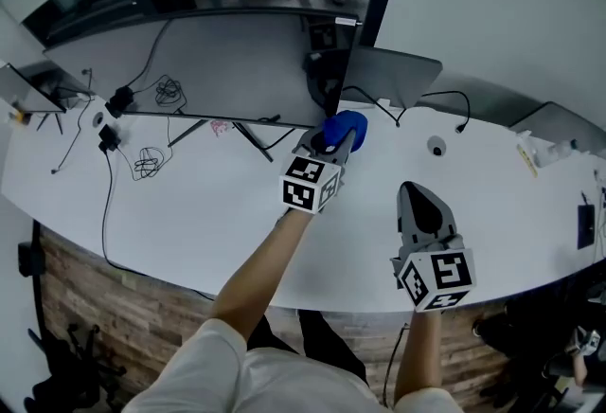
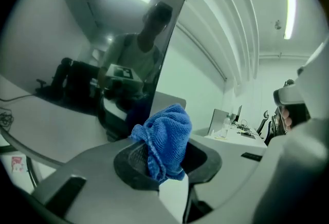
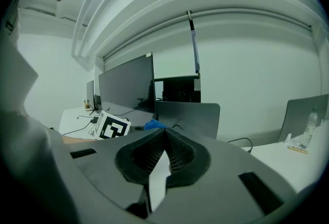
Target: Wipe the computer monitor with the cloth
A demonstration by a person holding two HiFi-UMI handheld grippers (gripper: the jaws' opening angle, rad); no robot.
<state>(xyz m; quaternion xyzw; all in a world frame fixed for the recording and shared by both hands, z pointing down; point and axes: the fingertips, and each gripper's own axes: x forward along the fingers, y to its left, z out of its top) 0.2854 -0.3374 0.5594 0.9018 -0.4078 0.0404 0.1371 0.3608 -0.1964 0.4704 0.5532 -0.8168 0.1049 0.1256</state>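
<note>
**Desk:** So, what's the biggest thing in front of you?

**Operator:** I have the white curved desk (image 1: 189,212) across the whole head view. On it stands the computer monitor (image 1: 218,70), wide and dark. In the left gripper view its screen (image 2: 87,38) mirrors a person and a ceiling light.

**Desk:** And behind it?

**Operator:** I see a grey panel (image 1: 390,75) just right of the monitor, leaning back.

**Desk:** Your tongs?

**Operator:** My left gripper (image 1: 331,148) is stretched forward to the monitor's lower right corner, with its jaws clamped on the cloth (image 1: 343,129). In its own view the blue cloth (image 2: 164,138) stands bunched up out of the jaws, just beside the screen's right edge. I can't tell whether it touches the glass. My right gripper (image 1: 417,188) hangs over the bare desk nearer to me, well apart from the monitor. Its jaws (image 3: 164,138) are pressed together with nothing between them.

**Desk:** Anything small?

**Operator:** I see loose black cables (image 1: 147,162) coiled on the desk below the monitor's left end.
</note>
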